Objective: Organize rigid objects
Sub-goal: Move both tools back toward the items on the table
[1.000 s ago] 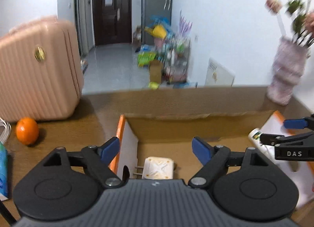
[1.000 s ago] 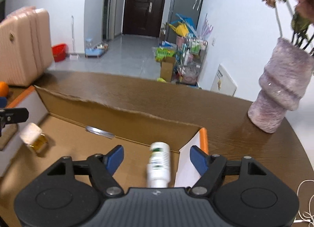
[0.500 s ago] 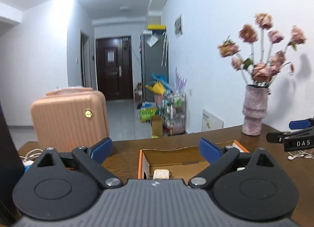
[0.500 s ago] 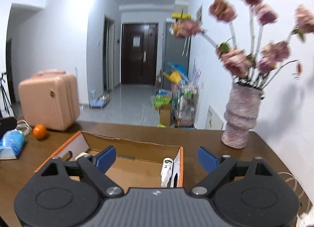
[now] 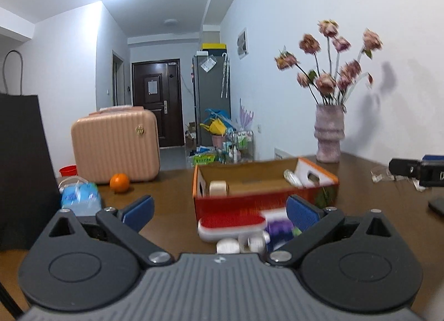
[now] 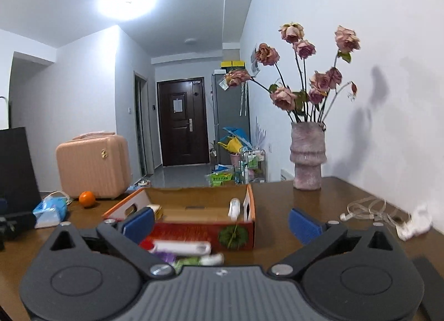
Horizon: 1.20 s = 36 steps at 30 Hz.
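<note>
Facing the box (image 5: 266, 196) at frame centre on the counter (image 5: 172, 210), both tools, left (image 5: 219, 211) and right (image 6: 220, 222), are spread wide and empty. Small items (image 5: 244, 233) lie at lower centre, just before the box; descend squarely over one and close gently.

Both tongs alike: left tongs (image 5: 219, 211), right tongs (image 6: 220, 222). Black plastic arms, round disc housings, silver screws at pivots, blue ribbed fingertip pads (image 5: 301, 214), grey ridged body with small logo.
</note>
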Tool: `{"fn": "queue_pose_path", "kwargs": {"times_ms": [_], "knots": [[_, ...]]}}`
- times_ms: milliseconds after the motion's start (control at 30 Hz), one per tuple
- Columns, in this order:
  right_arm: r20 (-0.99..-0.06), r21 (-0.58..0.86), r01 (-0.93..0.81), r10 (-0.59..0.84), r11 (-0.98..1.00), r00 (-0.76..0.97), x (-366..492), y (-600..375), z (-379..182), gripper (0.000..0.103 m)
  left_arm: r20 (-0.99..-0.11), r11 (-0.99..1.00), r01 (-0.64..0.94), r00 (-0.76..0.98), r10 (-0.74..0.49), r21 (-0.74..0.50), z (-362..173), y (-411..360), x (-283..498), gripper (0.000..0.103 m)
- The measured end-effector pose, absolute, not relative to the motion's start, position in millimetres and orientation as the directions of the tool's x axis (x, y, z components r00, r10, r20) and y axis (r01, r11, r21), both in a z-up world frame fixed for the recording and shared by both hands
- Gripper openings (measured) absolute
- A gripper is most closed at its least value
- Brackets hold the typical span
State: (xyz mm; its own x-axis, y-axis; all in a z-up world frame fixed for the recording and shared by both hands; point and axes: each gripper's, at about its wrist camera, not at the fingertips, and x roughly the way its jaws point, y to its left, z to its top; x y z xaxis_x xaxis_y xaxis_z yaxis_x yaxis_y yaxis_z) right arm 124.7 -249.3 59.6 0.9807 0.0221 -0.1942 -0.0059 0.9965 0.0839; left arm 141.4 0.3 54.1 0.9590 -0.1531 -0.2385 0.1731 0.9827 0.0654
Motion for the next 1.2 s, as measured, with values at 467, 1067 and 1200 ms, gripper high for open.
{"fn": "queue_pose_path", "kwargs": {"times_ms": [467, 1067, 1200], "knots": [[-0.328, 0.079, -0.102, 0.122, 0.992, 0.937, 34, -219, -9, 0.101, -0.389, 0.976, 0.211, 0.904, -0.177, 0.046, -8, 17, 66, 0.103], [-0.397, 0.117, -0.118, 0.155, 0.986, 0.905, 77, -220, -23, 0.083, -0.442, 0.962, 0.269, 0.869, -0.224, 0.040, -15, -15, 116, 0.103], [-0.423, 0.137, -0.116, 0.164, 0.984, 0.891, 97, -226, -26, 0.075, -0.448, 0.954, 0.298, 0.858, -0.252, 0.033, -16, -33, 136, 0.103]]}}
